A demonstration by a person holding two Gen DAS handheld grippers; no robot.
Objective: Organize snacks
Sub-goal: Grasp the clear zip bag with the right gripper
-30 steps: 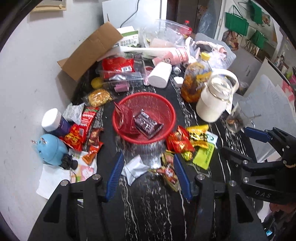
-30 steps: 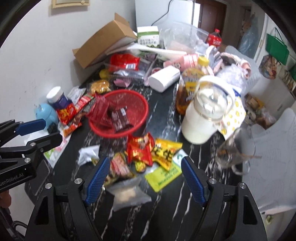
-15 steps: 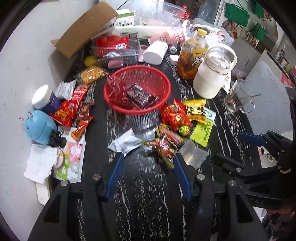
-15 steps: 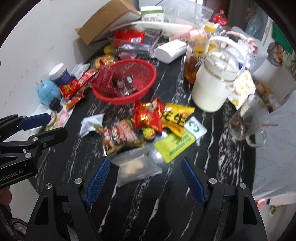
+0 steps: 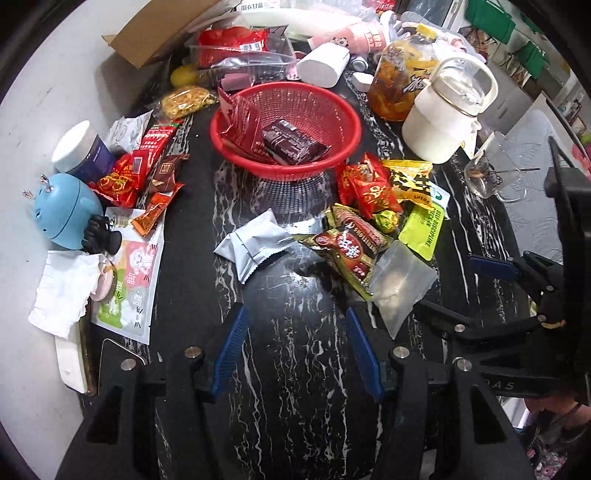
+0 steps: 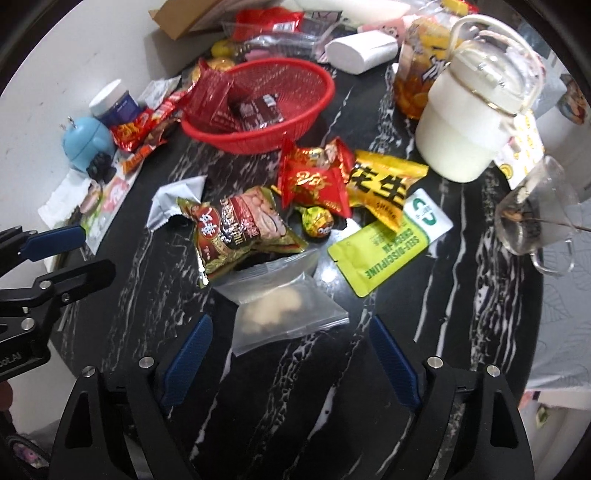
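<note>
A red mesh basket (image 5: 352, 110) (image 6: 325, 88) holds a dark chocolate packet (image 5: 291, 142) and a red packet. Loose snacks lie in front of it: a silver packet (image 5: 251, 243), a brown nut packet (image 6: 236, 229), red packets (image 6: 314, 181), a yellow peanut packet (image 6: 384, 184) and a clear bag (image 6: 288, 310). My right gripper (image 6: 290, 321) hangs low over the table. Its jaws are opening, with the near end of the clear bag between the tips and untouched. My left gripper (image 5: 295, 312) stands open over bare marble, just short of the silver packet.
A white jug (image 5: 443, 122), a jar of orange fruit (image 5: 399, 85) and a glass mug (image 5: 491, 173) stand right of the basket. More packets, a blue round gadget (image 5: 62, 210) and a white-lidded jar (image 5: 77, 147) crowd the left edge by the wall. A cardboard box (image 5: 159, 33) sits behind.
Both grippers have sunk toward the table and tipped further down. The right jaws stand a little wider, and the clear bag now reaches between their tips.
</note>
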